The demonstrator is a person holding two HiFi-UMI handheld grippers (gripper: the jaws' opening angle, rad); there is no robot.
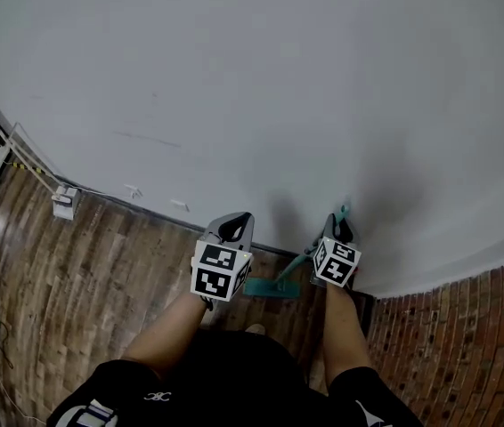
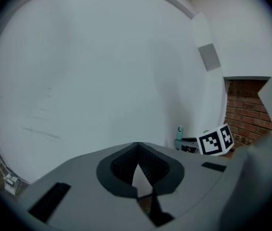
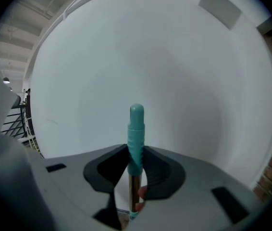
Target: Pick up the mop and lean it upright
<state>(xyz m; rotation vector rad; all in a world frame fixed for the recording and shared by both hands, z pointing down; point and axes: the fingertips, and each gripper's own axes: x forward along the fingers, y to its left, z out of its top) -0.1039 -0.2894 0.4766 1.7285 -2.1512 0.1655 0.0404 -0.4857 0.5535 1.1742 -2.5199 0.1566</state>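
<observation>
The mop stands nearly upright by the white wall (image 1: 261, 87). Its teal head (image 1: 270, 287) rests on the wooden floor and its teal handle grip (image 3: 136, 129) points up. My right gripper (image 3: 136, 150) is shut on that handle just below the grip, with both pads pressing it. In the head view the right gripper (image 1: 341, 222) is close to the wall, and the handle tip (image 1: 345, 210) pokes out above it. My left gripper (image 1: 237, 225) hangs to the left of the mop, shut and holding nothing. Its own view shows the left gripper (image 2: 137, 147) aimed at bare wall, with the mop tip (image 2: 179, 134) off to the right.
A dark baseboard (image 1: 154, 210) runs along the foot of the wall. A white box (image 1: 63, 201) with a cable sits by it at far left. Brick wall (image 2: 244, 114) begins at the right corner. The person's legs and black shorts (image 1: 225, 372) fill the bottom.
</observation>
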